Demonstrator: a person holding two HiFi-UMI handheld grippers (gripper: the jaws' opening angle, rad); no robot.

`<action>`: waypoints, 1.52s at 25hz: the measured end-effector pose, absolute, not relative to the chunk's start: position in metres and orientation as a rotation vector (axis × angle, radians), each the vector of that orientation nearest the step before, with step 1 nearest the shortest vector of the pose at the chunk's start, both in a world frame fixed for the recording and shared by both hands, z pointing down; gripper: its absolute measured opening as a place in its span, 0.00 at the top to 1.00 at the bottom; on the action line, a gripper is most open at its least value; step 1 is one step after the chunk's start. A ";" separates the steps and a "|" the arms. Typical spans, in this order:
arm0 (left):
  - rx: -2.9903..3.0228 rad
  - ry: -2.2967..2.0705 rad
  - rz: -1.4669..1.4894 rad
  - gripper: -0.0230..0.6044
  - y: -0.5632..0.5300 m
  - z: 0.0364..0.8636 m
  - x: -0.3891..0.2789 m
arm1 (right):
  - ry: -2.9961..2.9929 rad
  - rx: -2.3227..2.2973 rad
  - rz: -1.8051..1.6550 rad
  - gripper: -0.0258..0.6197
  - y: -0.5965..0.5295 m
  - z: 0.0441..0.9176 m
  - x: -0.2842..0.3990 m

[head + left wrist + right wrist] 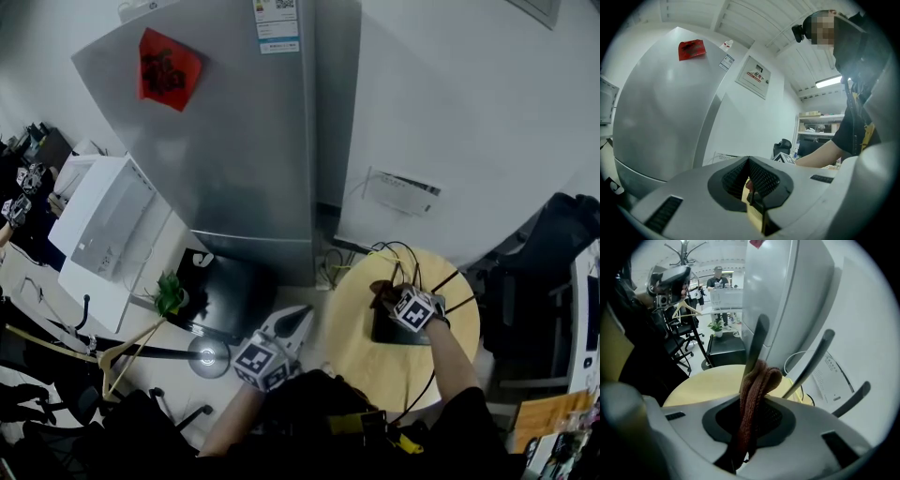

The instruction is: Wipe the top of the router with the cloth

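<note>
At lower right of the head view: right gripper (pixel 392 298) is clenched on the brown cloth (pixel 752 404), over the black router (pixel 384 330).
Judgement: press the cloth flat and stroke between the antennas (pixel 815 363) without snagging. Left gripper (pixel 298 323), closed and empty, hangs beside the round table (pixel 361 361).

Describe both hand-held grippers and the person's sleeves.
The left hand-held gripper and right hand-held gripper are pale grey with black textured pads. Each carries a white cube printed with black square markers. The person wears a black short-sleeved top.
</note>
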State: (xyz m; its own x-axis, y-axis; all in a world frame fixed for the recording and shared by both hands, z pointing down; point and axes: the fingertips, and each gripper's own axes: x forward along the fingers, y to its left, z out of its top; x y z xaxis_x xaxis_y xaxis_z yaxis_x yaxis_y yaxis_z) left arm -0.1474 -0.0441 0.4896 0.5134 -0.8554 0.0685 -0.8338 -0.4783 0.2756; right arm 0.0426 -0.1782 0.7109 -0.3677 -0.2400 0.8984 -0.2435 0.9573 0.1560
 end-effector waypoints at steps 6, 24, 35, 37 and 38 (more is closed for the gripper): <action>2.505 -1.419 -0.144 0.98 -0.048 0.485 -0.149 | -2.028 0.420 0.034 0.86 -0.181 0.683 0.040; 2.609 -1.257 -0.166 0.98 -0.064 0.475 -0.130 | -2.128 0.617 -0.153 0.86 -0.177 0.580 0.041; 2.606 -1.210 -0.151 0.98 -0.069 0.483 -0.117 | -1.992 0.752 0.042 0.86 -0.175 0.637 0.076; 2.593 -1.222 -0.133 0.98 -0.070 0.488 -0.119 | -1.961 0.790 0.118 0.86 -0.177 0.660 0.077; 2.584 -1.228 -0.124 0.98 -0.069 0.490 -0.120 | -1.953 0.799 0.137 0.86 -0.178 0.669 0.074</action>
